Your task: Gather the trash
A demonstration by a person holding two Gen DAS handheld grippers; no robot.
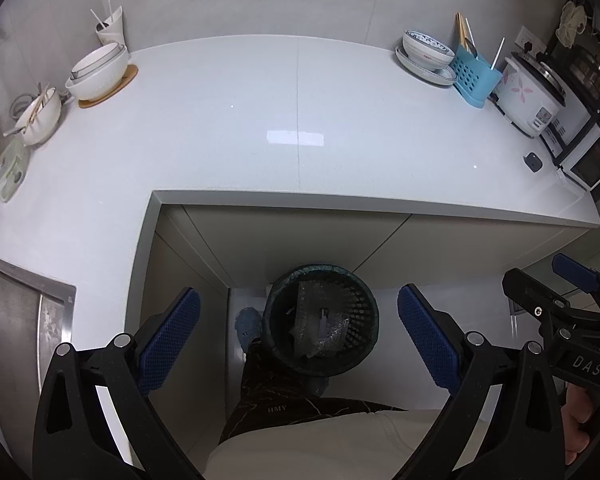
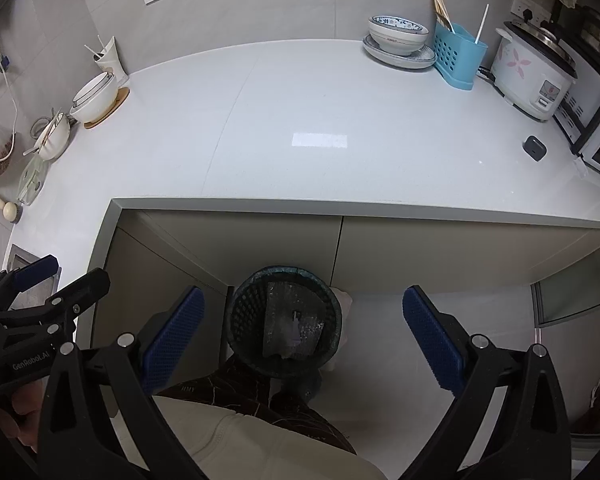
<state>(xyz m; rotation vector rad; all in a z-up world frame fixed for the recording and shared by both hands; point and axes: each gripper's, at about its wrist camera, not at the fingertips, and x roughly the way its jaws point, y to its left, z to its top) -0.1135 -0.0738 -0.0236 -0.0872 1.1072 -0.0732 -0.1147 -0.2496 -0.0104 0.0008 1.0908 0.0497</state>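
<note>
At the far left a steel sink [image 1: 24, 312] is set into the white counter [image 1: 260, 120]. Behind it stand a bowl with chopsticks [image 1: 38, 114], then stacked white bowls [image 1: 98, 70] on a wooden mat, with a paper cup [image 1: 112, 28] against the wall. The left gripper [image 1: 300, 340] hangs with its blue pads spread wide and nothing between them. Seen through that gap, the bin [image 1: 320, 324] stands on the floor in front of the cabinet, below the counter's edge, lined with a dark bag and holding a grey crumpled piece of trash [image 1: 320, 320]. A person's leg and shoe lie just beside the bin. The right gripper [image 2: 306, 336] is likewise wide open and empty, held just above the same bin. At the back right of the counter sit a patterned bowl [image 1: 428, 50] on a plate, a blue caddy [image 1: 474, 74] and a rice cooker [image 1: 530, 96]; a small dark case [image 1: 533, 161] lies nearer the edge.
</note>
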